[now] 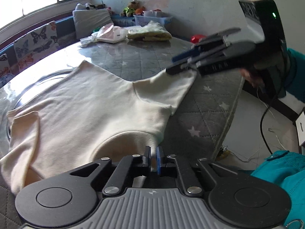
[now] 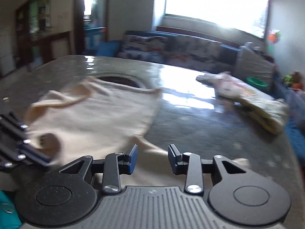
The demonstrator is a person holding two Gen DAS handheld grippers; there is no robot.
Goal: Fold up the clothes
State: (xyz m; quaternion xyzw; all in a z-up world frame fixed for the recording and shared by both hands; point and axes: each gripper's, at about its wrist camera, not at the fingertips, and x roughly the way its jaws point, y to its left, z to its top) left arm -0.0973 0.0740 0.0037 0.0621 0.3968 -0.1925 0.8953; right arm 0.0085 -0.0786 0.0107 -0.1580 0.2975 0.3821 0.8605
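Observation:
A cream T-shirt (image 1: 82,103) lies spread on the grey quilted table cover, neck towards me. My left gripper (image 1: 153,153) is shut on the shirt's collar edge near the right shoulder. My right gripper (image 1: 176,64) hovers at the end of the shirt's right sleeve (image 1: 171,87); in its own blurred view (image 2: 152,158) the jaws stand open over the sleeve cloth. The shirt (image 2: 99,110) also shows in the right wrist view, with the left gripper (image 2: 36,156) at the lower left.
Folded clothes (image 1: 148,33) and a pink garment (image 1: 110,34) lie at the table's far side. The table's right edge (image 1: 228,114) drops to the floor. A sofa with cushions (image 1: 36,42) and a plastic box (image 1: 150,18) stand behind.

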